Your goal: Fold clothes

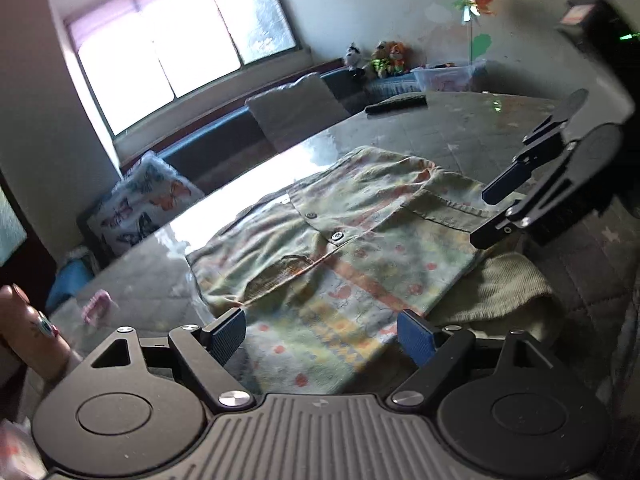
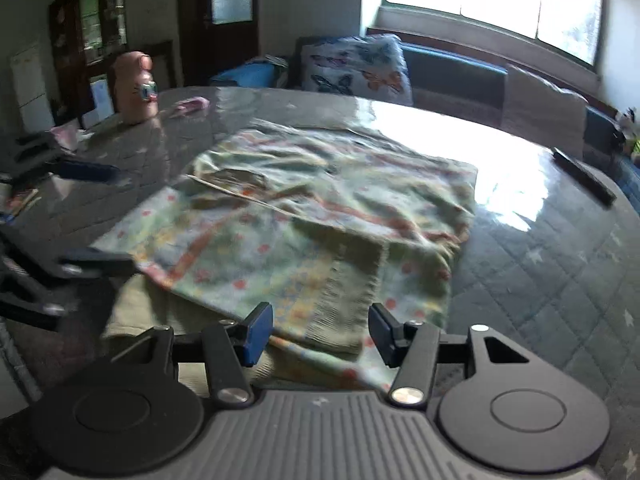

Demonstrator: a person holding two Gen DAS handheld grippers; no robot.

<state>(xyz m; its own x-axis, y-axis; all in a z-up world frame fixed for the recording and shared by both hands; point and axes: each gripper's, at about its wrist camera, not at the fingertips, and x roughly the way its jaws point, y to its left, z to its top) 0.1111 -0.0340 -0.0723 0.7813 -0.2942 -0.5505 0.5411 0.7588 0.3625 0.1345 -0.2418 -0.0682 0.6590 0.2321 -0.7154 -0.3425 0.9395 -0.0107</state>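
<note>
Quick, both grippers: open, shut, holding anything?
Left gripper: open, nothing held, over the shirt.
Right gripper: open, over the shirt's edge, not pinching it.

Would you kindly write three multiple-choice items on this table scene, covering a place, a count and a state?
1. Where does the patterned garment lie?
A. flat on the table
B. on the window seat
C. hanging from a chair

2. How many buttons show on the garment in the left wrist view?
A. none
B. two
C. five

3. How does the left gripper stand?
A. shut on the garment
B. open above the garment
C. shut on a pillow

Answers:
1 A, the cloth is spread on the tabletop.
2 B, two dark buttons sit along the placket.
3 B, its fingers stand apart with nothing pinched.
</note>
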